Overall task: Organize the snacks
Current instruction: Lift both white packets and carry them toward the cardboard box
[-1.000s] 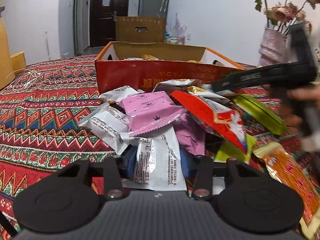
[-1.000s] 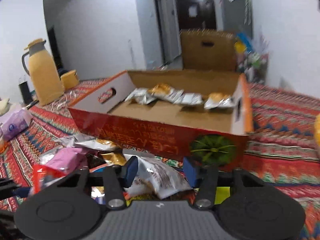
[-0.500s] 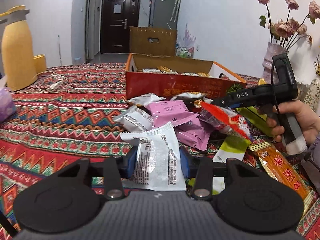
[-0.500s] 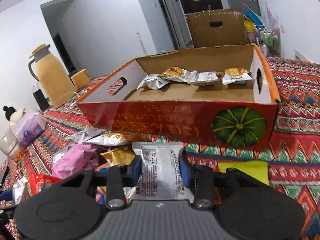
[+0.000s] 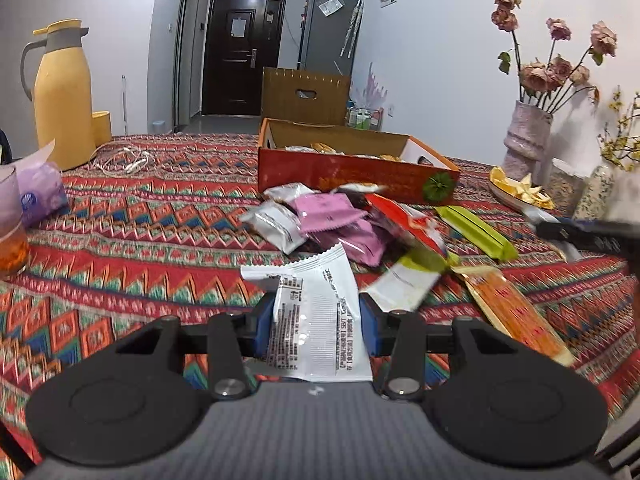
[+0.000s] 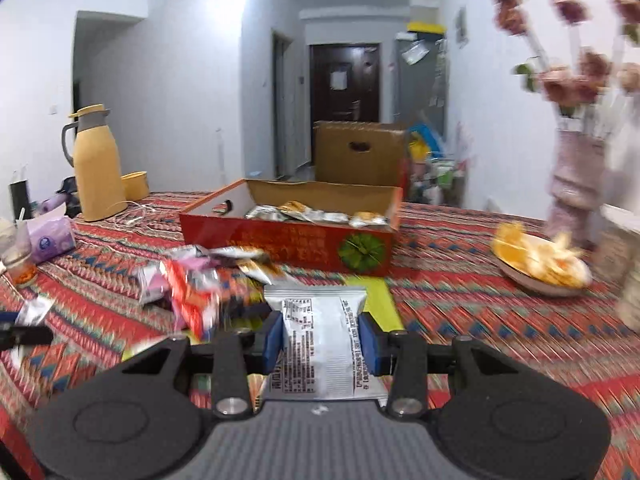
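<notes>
My left gripper (image 5: 316, 324) is shut on a white snack packet (image 5: 320, 312), held above the patterned cloth, well short of the snack pile (image 5: 340, 220). My right gripper (image 6: 320, 340) is shut on another white packet (image 6: 320, 344), also lifted. It shows blurred at the right edge of the left wrist view (image 5: 580, 232). The red cardboard box (image 5: 352, 176) holds several packets and stands behind the pile; it also shows in the right wrist view (image 6: 288, 240). Pink, red, green and orange packets lie loose in front of it.
A yellow thermos (image 5: 60, 96) and a tissue pack (image 5: 40, 192) stand at the left, with a glass (image 5: 10, 232) at the left edge. A vase of flowers (image 5: 528, 140) and a plate of peels (image 6: 540, 264) are at the right. White earphones (image 5: 124, 160) lie on the cloth.
Both grippers have pulled back and up from the pile, each carrying a white packet. The box and pile now look farther away. The right gripper closed on its packet during this second.
</notes>
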Action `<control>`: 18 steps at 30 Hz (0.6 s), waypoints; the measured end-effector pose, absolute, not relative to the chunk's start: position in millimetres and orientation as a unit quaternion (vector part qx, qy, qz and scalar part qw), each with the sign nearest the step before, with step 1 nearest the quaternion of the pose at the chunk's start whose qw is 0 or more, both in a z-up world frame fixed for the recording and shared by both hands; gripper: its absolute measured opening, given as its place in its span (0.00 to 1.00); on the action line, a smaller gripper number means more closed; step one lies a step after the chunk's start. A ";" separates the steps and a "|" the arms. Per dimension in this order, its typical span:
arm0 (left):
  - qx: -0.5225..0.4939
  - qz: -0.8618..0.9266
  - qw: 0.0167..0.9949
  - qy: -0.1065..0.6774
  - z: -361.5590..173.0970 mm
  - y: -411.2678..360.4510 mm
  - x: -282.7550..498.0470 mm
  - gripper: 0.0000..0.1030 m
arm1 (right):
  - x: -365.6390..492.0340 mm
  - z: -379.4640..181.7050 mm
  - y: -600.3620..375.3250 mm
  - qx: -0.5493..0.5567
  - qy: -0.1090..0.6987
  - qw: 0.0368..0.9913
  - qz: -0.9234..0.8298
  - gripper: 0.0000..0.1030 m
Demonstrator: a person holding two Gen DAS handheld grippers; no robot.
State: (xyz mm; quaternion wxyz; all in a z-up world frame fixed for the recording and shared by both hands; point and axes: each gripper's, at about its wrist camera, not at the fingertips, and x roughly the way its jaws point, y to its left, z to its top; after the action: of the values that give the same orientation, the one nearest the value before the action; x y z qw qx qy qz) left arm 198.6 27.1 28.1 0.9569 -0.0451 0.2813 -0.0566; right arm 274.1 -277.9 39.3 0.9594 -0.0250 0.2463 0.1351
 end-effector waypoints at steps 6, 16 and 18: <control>-0.037 -0.065 0.957 0.280 32.9 21.4 177.9 0.43 | 206.2 29.2 -294.3 -0.002 0.265 0.958 0.110 0.38; -0.036 -0.068 0.969 0.235 63.4 29.5 183.9 0.43 | 192.7 44.8 -299.2 0.019 0.224 0.968 0.114 0.38; -0.050 -0.082 0.970 0.224 79.7 39.3 197.2 0.43 | 201.1 55.5 -297.7 0.018 0.209 0.971 0.117 0.38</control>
State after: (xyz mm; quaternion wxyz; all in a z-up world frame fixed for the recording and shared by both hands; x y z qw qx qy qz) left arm 197.2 39.3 79.7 0.9697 -0.0501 0.2245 -0.0818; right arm 201.1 -297.7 55.5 0.9707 0.0179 0.2090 0.1174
